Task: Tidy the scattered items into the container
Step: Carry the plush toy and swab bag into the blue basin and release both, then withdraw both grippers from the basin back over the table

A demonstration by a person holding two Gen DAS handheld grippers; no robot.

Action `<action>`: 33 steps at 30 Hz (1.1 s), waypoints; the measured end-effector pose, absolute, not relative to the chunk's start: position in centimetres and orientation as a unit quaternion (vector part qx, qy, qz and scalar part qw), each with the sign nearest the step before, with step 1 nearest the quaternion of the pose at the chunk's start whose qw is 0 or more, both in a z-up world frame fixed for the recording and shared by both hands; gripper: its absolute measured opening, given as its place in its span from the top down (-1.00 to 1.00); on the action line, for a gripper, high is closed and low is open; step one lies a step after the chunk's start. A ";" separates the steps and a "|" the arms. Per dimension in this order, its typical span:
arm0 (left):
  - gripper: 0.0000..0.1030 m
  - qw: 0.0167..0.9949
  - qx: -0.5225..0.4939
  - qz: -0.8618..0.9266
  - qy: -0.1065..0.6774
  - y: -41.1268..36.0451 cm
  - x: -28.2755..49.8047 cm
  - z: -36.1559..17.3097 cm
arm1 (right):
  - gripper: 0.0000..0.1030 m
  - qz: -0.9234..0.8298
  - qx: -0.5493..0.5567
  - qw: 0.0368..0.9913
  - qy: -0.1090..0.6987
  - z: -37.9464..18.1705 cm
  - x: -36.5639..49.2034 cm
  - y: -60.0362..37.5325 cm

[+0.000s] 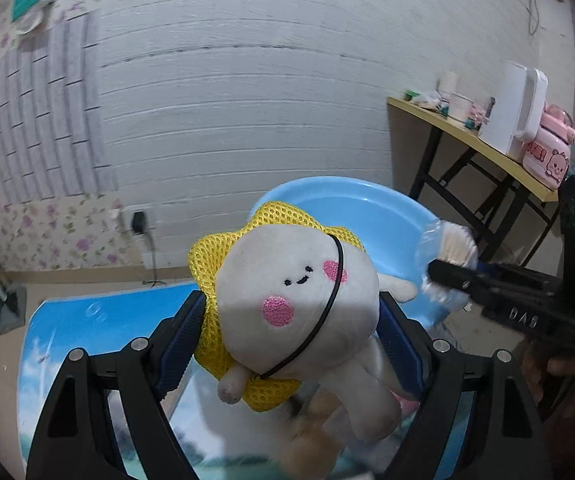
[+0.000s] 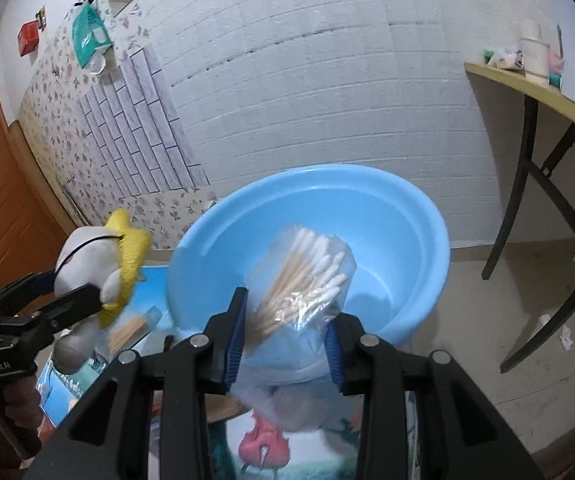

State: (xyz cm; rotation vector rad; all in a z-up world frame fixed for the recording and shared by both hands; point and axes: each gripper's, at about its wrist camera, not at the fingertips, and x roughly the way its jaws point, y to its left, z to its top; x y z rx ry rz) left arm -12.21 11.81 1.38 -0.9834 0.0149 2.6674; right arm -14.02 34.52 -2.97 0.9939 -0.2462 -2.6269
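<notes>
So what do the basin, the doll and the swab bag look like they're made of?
Basin: probably smooth moulded plastic, pale blue, glossy sheen. Doll: soft white plush with stitched face; its yellow collar looks like open mesh fabric. Swab bag: thin clear plastic film, crinkled; swabs inside seem wooden-stemmed, cotton-tipped.

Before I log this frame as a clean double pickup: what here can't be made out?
- Round light-blue plastic basin: floor partly hidden by the clear bag of cotton swabs in the right-wrist view.
- White plush doll with yellow mesh collar: hides the mat items below in the left-wrist view; they are blurred.
- Side-table clutter: too small.
</notes>
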 end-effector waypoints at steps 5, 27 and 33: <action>-0.62 0.162 -0.353 0.921 0.027 15.3 -15.1 0.6 | 0.34 -0.917 0.359 0.153 -0.085 -4.2 -16.3 35.4; -0.71 0.178 -0.330 0.923 0.085 18.1 -15.8 -1.3 | 0.21 -0.917 0.367 0.152 -0.048 -5.1 -18.1 33.7; -0.75 0.186 -0.307 0.931 0.073 17.6 -15.1 -0.6 | 0.04 -0.918 0.368 0.136 -0.053 -4.3 -17.6 33.6</action>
